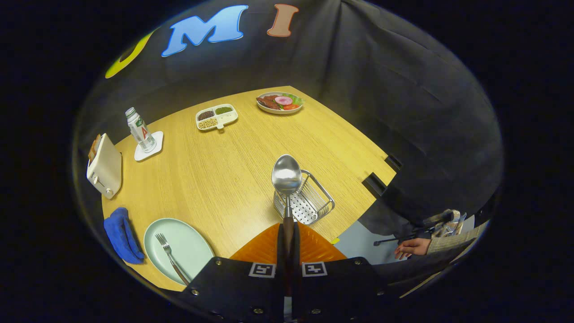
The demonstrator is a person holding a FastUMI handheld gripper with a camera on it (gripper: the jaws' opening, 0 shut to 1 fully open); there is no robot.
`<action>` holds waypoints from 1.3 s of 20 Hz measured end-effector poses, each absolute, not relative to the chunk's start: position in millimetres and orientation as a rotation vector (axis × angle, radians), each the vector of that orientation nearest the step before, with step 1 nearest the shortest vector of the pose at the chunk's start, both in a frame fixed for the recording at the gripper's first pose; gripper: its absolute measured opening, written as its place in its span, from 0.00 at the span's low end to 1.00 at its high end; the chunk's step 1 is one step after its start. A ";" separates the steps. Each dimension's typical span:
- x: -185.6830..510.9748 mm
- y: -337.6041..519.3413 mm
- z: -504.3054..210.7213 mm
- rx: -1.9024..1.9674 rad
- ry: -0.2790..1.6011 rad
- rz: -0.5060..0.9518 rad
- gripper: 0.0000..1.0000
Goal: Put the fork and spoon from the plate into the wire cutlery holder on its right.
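Your claw [287, 244] is clamped on the spoon [286, 176] by its handle, bowl pointing straight ahead, over the near edge of the wire holder [309, 202]; it must tip upright.

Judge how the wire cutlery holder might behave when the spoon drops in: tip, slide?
The wire cutlery holder looks light and open-meshed, so it may slide on the smooth table. The tongs hold the spoon above it; a long handle could tip it.

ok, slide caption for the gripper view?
Gripper shut on steel spoon above wire cutlery holder; fork remains on pale green plate.
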State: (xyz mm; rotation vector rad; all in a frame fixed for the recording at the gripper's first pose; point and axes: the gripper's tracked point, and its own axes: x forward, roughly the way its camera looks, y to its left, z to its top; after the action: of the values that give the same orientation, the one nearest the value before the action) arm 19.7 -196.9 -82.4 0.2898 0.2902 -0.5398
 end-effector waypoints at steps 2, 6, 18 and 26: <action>21.3 -202.8 -91.1 0.316 0.317 -0.550 0.08; 22.3 -209.9 -101.9 0.355 0.363 -0.533 0.07; 32.5 -212.2 -58.0 0.281 0.263 -0.479 0.23; 41.1 -167.4 -50.5 0.181 0.248 -0.383 0.23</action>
State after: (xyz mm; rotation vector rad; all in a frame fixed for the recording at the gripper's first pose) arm 41.1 -167.4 -50.5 0.1805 0.2483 -0.3834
